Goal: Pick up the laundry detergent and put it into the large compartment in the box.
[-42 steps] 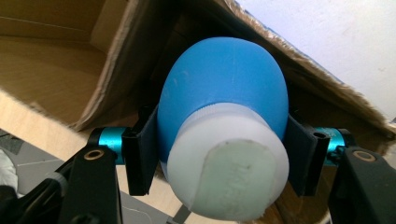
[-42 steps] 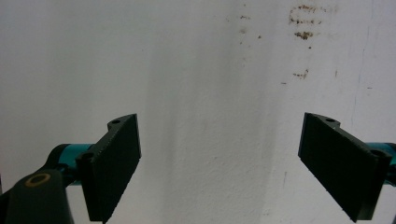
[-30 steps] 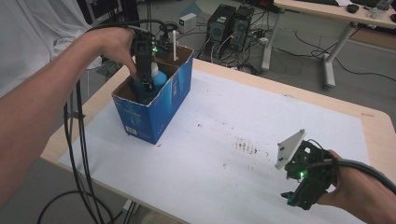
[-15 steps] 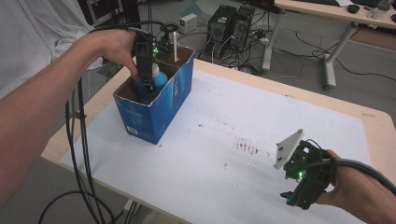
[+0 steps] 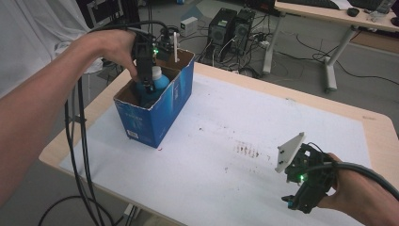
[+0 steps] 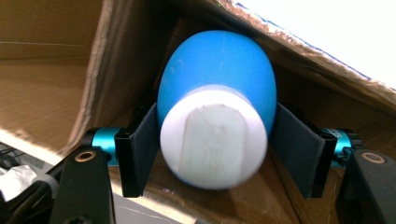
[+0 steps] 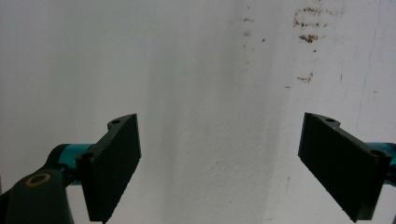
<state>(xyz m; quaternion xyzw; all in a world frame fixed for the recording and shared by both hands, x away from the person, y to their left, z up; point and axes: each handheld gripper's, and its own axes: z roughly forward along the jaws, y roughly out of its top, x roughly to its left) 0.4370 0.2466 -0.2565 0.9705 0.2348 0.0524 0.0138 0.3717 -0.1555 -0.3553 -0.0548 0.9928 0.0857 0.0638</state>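
A blue bottle [image 5: 159, 83] with a white cap [image 6: 212, 140] stands in an open blue cardboard box [image 5: 153, 115] at the table's far left. My left gripper [image 5: 149, 87] reaches down into the box. In the left gripper view its jaws [image 6: 217, 154] flank the cap and the bottle's blue body [image 6: 219, 65]. They have just been opening and stand close at each side of the bottle, which is still between them. My right gripper [image 5: 295, 203] hovers open over the white sheet near the front right, nothing between its pads [image 7: 116, 163].
A white stick [image 5: 175, 47] stands upright in the box's far corner. Brown stains [image 5: 244, 149] mark the white sheet [image 5: 244, 108] left of my right gripper. Black cables [image 5: 80, 141] hang off the table's left edge. Computer towers [image 5: 233, 26] sit on the floor behind.
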